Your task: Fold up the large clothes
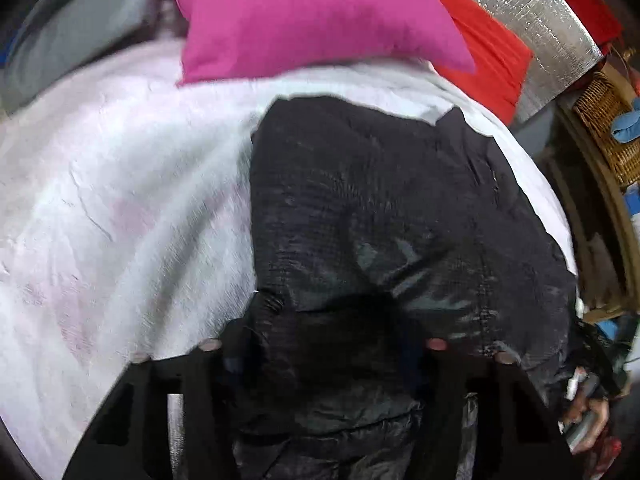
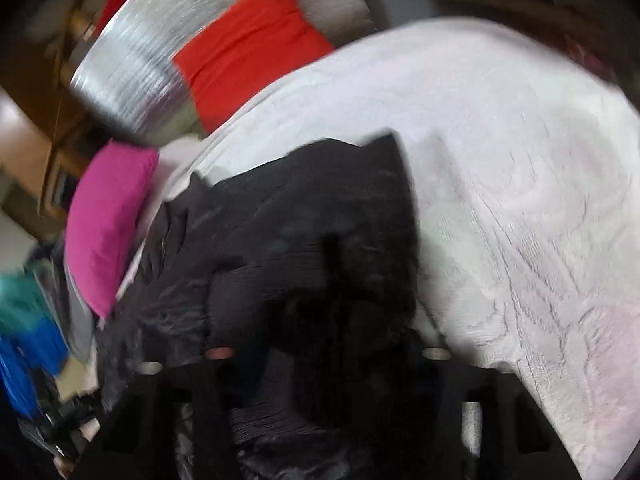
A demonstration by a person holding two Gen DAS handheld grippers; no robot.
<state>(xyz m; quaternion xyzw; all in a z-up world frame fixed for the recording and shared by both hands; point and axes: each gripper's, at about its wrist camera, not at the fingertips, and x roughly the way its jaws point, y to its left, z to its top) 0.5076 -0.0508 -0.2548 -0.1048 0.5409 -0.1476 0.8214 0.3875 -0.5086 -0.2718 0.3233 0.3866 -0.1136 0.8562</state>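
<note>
Bunching between the fingers of the left gripper (image 1: 320, 344), an edge of the black garment (image 1: 360, 200) appears to be clamped, though dark cloth hides the fingertips. The right gripper (image 2: 324, 348) is seen likewise buried in the same fabric, apparently closed on it; blur leaves this uncertain. From both claws the garment is stretched forward, away from the person, its long axis running from the near edge toward the pillows. It is spread on the white bedspread (image 1: 120, 200). Neither hand can be judged nearer. Beyond it are seen a pink pillow (image 1: 304, 16) and a red pillow (image 1: 488, 52).
</note>
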